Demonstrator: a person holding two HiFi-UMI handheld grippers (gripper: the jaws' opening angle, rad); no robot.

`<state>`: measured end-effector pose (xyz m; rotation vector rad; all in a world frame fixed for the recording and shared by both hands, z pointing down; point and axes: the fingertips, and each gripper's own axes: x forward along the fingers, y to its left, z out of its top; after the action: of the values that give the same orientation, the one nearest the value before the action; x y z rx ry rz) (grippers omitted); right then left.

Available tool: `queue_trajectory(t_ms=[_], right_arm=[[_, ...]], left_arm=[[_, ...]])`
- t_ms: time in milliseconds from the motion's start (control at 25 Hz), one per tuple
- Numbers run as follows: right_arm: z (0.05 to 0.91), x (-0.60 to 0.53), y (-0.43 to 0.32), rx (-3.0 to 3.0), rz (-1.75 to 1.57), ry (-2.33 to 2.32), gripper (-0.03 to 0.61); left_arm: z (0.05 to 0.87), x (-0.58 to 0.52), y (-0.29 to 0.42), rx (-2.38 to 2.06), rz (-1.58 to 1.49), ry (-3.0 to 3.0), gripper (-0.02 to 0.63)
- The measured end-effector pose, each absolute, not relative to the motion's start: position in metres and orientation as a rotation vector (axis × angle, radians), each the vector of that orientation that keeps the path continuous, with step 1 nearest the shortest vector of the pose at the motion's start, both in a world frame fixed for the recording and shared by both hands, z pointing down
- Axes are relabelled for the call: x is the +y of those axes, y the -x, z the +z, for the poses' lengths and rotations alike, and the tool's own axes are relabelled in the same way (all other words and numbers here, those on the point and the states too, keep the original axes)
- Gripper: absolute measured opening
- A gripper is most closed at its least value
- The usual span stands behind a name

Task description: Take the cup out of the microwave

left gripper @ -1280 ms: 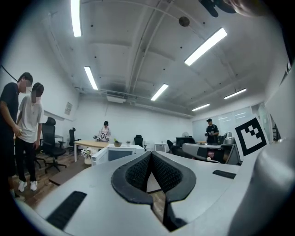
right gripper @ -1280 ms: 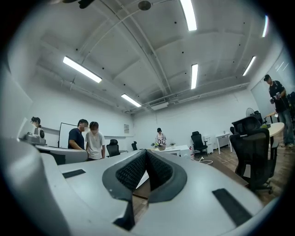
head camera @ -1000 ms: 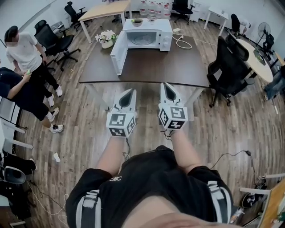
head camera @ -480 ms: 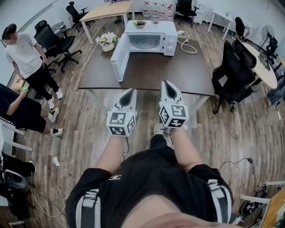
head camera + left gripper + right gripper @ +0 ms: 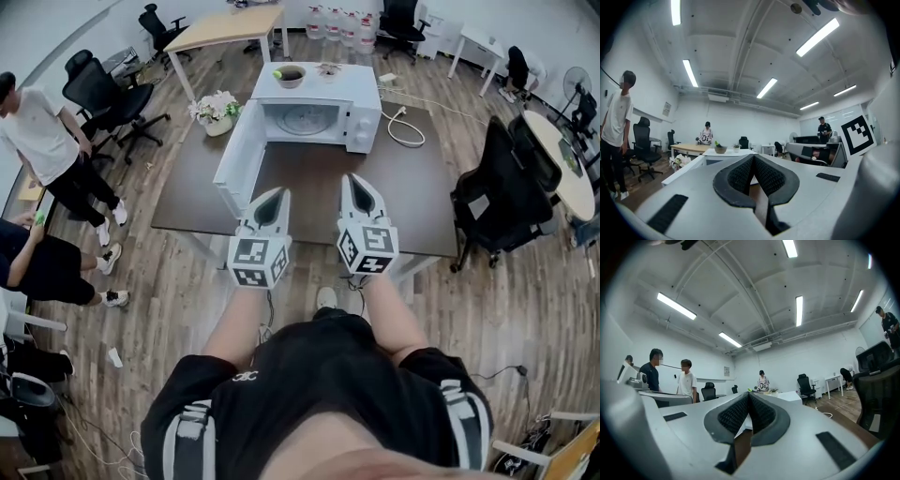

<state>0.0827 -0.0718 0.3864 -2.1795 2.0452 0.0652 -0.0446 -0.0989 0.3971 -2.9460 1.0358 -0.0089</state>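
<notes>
Both tools are clenched shut with nothing in them. In the head view the left tool and right tool sit side by side mid-frame, over the near edge of the dark desk. The white microwave is on the desk at top centre, with its door swung wide open to the left. The cup? Honestly can't make it out inside the cavity from here. There's a bowl on top of the microwave and flowers to its left.
</notes>
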Motion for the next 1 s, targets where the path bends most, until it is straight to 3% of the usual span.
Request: queue_trajectory(t_ms=[360,920,960,1000], right_arm=[[0.388,-0.222,-0.158,2.146,0.02,2.107,0.0],[0.411,-0.338,-0.183,2.12,0.002,2.133,0.002],[0.416,-0.345,-0.183,2.131,-0.002,2.122,0.041],[0.422,-0.353,-0.181,2.15,-0.015,2.105,0.134]], left_arm=[[0.385,-0.242,-0.039,1.109,-0.034,2.914,0.002],[0.399,-0.353,-0.063,1.134,-0.102,2.947,0.002],[0.401,-0.359,-0.063,1.14,-0.105,2.948,0.002],[0.403,-0.364,-0.063,1.145,-0.109,2.951,0.002]])
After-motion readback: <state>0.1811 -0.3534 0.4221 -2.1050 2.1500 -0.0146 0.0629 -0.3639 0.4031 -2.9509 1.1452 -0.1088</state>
